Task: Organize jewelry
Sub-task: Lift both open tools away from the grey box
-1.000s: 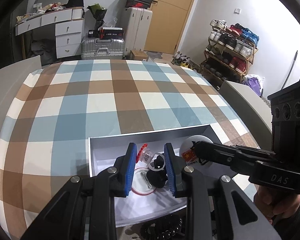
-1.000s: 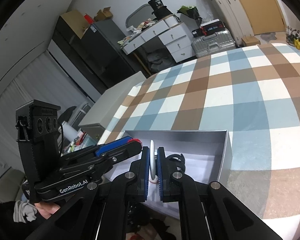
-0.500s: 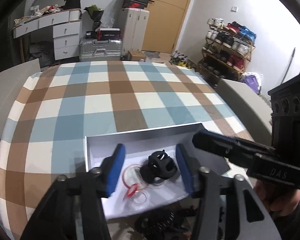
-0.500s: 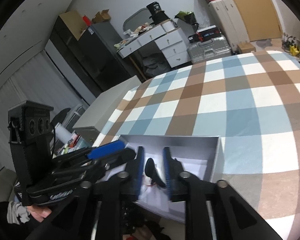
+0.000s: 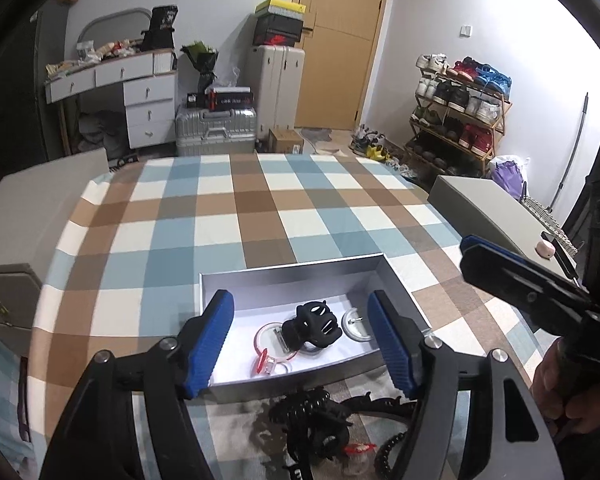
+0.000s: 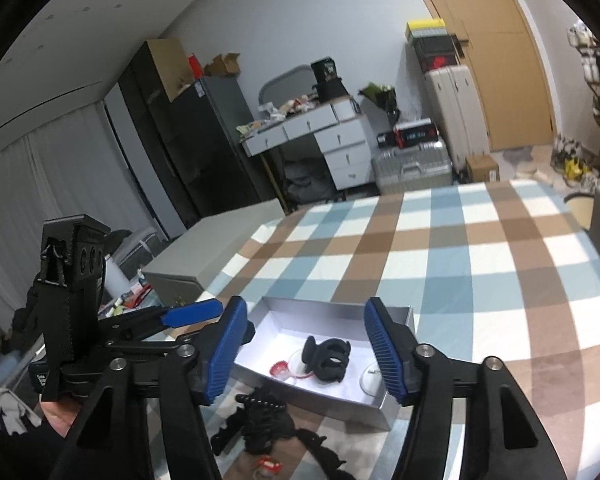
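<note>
I have both grippers above the near edge of the silver box (image 5: pixel 292 276), which sits on the checked tablecloth (image 5: pixel 260 208). My left gripper (image 5: pixel 304 340) has just been opening; its blue pads (image 5: pixel 210 344) now stand wide apart with nothing pressed between them, and I look through the gap straight into the box. My right gripper (image 6: pixel 306 354) has likewise just been spreading its jaws and grips nothing; in the left wrist view it shows to the right of the box, held in a hand (image 5: pixel 560 392). Inside the box, a black claw hair clip (image 5: pixel 316 324) lies near the middle of the white floor, resting partly over a clear round piece with a red rim (image 5: pixel 266 340). A small red-and-clear clip (image 5: pixel 263 365) lies toward the box's near wall, and a round silver badge (image 5: pixel 354 324) with its pin back up lies to the right of the claw clip. Outside the box, just in front of its near wall, a heap of black coiled hair ties and clips (image 5: pixel 312 416) lies on the cloth, with a small red piece (image 6: pixel 270 465) among it that I cannot make out clearly.
</note>
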The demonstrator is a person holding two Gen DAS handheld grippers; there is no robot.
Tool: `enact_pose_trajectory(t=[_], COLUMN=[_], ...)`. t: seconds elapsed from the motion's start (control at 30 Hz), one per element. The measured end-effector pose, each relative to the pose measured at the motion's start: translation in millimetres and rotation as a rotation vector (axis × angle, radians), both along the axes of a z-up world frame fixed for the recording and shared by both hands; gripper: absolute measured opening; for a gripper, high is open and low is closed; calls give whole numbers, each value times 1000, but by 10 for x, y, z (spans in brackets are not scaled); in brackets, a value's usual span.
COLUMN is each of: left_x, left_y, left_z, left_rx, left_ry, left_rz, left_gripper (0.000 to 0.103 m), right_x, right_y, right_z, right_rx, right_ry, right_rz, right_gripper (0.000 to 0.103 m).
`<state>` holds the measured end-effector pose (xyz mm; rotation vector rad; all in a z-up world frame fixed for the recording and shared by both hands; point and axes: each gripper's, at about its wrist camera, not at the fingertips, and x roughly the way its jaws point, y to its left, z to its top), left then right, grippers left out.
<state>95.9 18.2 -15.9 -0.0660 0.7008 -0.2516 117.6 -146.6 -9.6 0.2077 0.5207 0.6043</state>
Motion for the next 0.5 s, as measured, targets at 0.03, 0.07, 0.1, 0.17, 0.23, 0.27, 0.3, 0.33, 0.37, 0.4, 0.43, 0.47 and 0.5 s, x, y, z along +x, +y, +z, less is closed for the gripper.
enact_pose_trajectory(t=[0.03,0.07,0.1,0.17,0.23,0.27,0.3,0.33,0.37,0.4,0.43,0.47,0.5], left_x=[-31,-54,-82,-137,-186,-203,-218,-237,-256,-277,-307,-331,-357], left_y=[-3,-4,-3,-5,-4,-8,-14,-25,-30,-30,-26,-20,-10], left_z=[28,46,65,92,113,124,136,149,162,177,195,208,222], left_rx=[4,6,9,12,15,18,25,32,37,38,34,30,27], left_ry=[-10,-17,-26,-44,-61,-67,-73,-77,-83,-88,-97,-103,-114], left_rz=[2,4,9,16,19,22,27,30,34,39,47,53,64], left_gripper=[66,69,72,76,79,80,80,80,80,80,80,81,83], right_x=[-38,-68,-105,-188,-278,-322,-379,-429,-475,-549,-597,-657,-700], right_y=[-7,-12,-24,-47,-68,-73,-78,-83,-82,-79,-81,-82,-87], right_z=[31,51,79,131,178,197,218,233,248,271,286,306,318], right_rx=[-2,-4,-5,-8,-16,-21,-29,-39,-52,-70,-79,-89,-94], right_ry=[-11,-18,-27,-47,-69,-82,-98,-112,-125,-147,-161,-176,-185], right_rz=[-2,-3,-5,-11,-18,-18,-19,-23,-29,-33,-33,-33,-32], right_gripper=[66,67,68,71,74,75,76,78,79,80,80,81,85])
